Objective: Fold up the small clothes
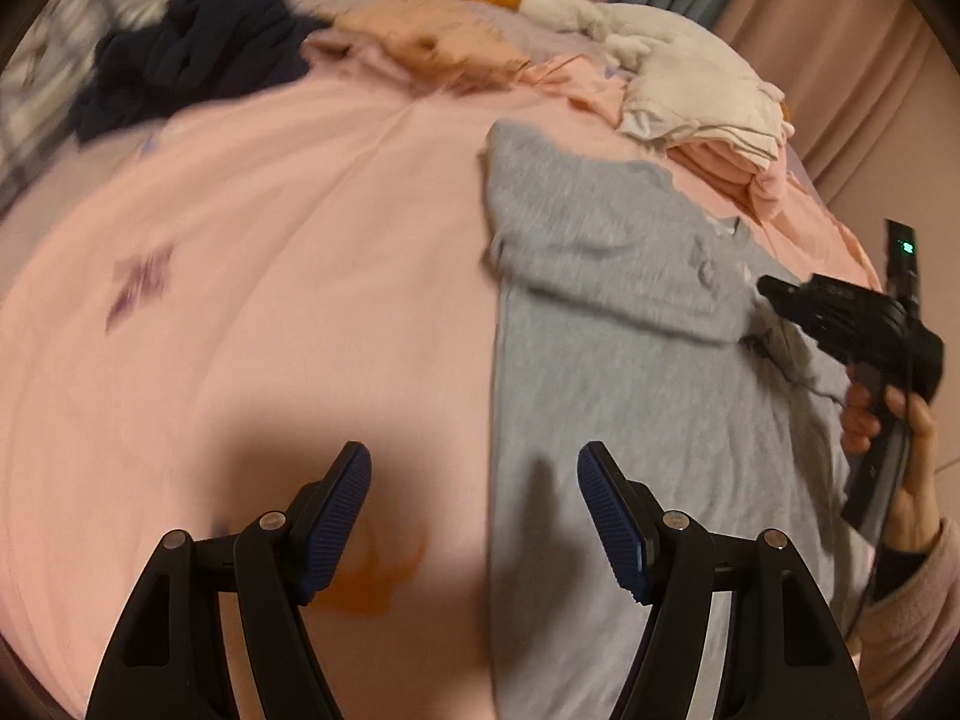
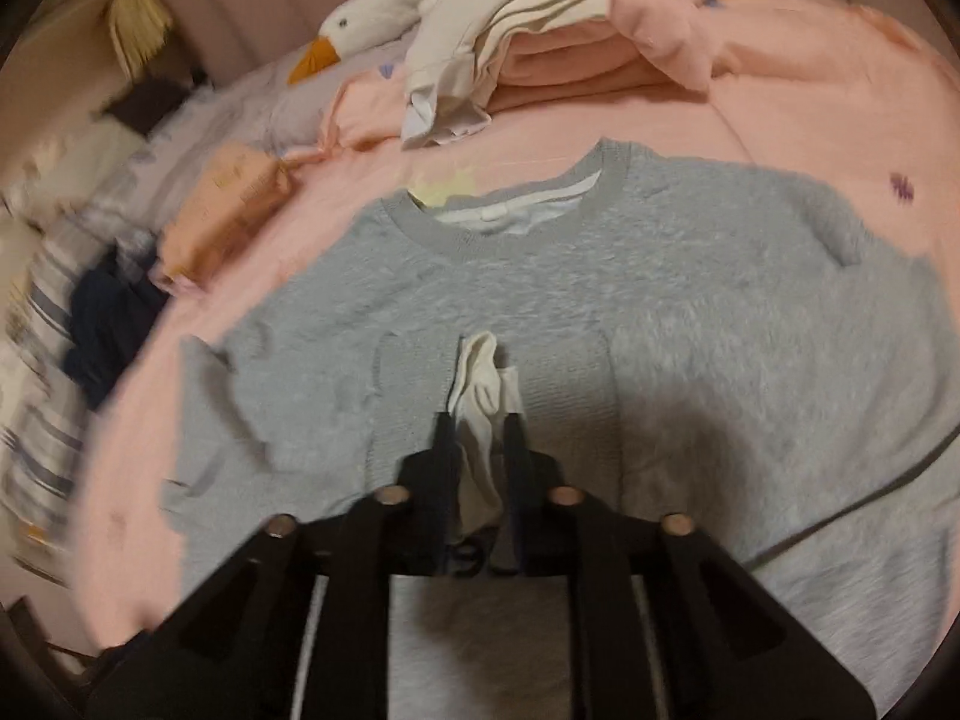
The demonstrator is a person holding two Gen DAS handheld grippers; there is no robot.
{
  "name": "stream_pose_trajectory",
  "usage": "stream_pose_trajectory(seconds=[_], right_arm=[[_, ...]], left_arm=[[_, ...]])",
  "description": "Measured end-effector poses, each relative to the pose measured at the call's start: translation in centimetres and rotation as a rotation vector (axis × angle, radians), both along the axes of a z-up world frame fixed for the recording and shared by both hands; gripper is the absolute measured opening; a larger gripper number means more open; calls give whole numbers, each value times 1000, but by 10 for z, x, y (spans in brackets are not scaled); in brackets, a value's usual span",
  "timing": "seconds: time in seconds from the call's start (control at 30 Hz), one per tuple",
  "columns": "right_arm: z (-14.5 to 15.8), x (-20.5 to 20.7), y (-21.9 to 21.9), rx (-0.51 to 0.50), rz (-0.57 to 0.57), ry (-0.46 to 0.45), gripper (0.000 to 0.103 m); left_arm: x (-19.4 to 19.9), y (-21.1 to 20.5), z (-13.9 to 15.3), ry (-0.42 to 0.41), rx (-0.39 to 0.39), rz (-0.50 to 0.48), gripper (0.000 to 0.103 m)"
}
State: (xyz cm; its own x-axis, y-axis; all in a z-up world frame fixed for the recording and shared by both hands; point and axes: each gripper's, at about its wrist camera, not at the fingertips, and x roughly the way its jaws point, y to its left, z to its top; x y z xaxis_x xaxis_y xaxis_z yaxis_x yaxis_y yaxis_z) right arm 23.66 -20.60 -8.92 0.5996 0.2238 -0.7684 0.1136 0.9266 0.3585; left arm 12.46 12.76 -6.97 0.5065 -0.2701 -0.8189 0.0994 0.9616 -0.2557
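**Right gripper pinches a white scrap over the grey sweater; left gripper spread and empty**

The right gripper point(image 2: 478, 420) has its jaws drawn close together on a small white piece of cloth point(image 2: 480, 384), which pokes out ahead of the fingertips and hangs down between them (what the piece is, the blur does not let me say). Directly beneath and ahead of this gripper lies the grey sweater point(image 2: 540, 300), spread flat on the pink bedcover point(image 2: 780, 120) with its neckline at the far side from the tool. Beyond the neckline sits a stack of folded clothes point(image 2: 540, 60), and beside that a white plush goose point(image 2: 372, 18). Off to the tool's left lie a peach-coloured packet point(image 2: 228, 210) and a dark navy garment point(image 2: 108, 324).

The left gripper point(image 1: 474, 516) stands with its jaws well apart, nothing between the blue pads point(image 1: 336, 516). It hovers over the bedcover at the sweater's edge: the grey cloth runs under its right finger, the pink cover under its left. To its right, a hand point(image 1: 900, 438) holds the other tool.
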Motion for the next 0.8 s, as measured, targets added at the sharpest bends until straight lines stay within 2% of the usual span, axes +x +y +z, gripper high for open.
stream_pose_trajectory(seconds=[0.03, 0.1, 0.17, 0.2, 0.23, 0.3, 0.37, 0.47, 0.67, 0.73, 0.77, 0.8], right_arm=[[6, -4, 0, -3, 0, -32, 25], [18, -6, 11, -59, 25, -85, 25], [24, 3, 27, -71, 133, -103, 26], [25, 12, 38, -66, 212, -84, 31], [25, 17, 47, -70, 255, -79, 37], [25, 31, 66, -115, 337, -92, 42], [23, 48, 85, -151, 405, -104, 43], [17, 68, 105, -177, 502, -106, 43], [-7, 100, 133, -255, 652, -37, 44], [-17, 104, 138, -272, 692, -19, 42], [-20, 103, 141, -288, 708, -17, 36], [-23, 99, 147, -329, 739, -28, 20]], left_arm=[[6, -6, 4, -17, 13, -9, 71], [24, -18, 13, -46, 18, -25, 71], [42, -31, 20, -72, -17, -51, 71], [48, -35, 21, -79, -24, -59, 71], [55, -41, 22, -91, -19, -62, 71], [67, -52, 21, -124, 23, -61, 71], [75, -58, 16, -119, 37, -68, 71], [83, -59, 5, -92, -4, -96, 71], [96, -61, -13, -60, 1, -119, 71], [98, -61, -15, -59, 2, -121, 71], [99, -61, -16, -58, 3, -122, 71], [99, -61, -16, -57, 4, -123, 71]])
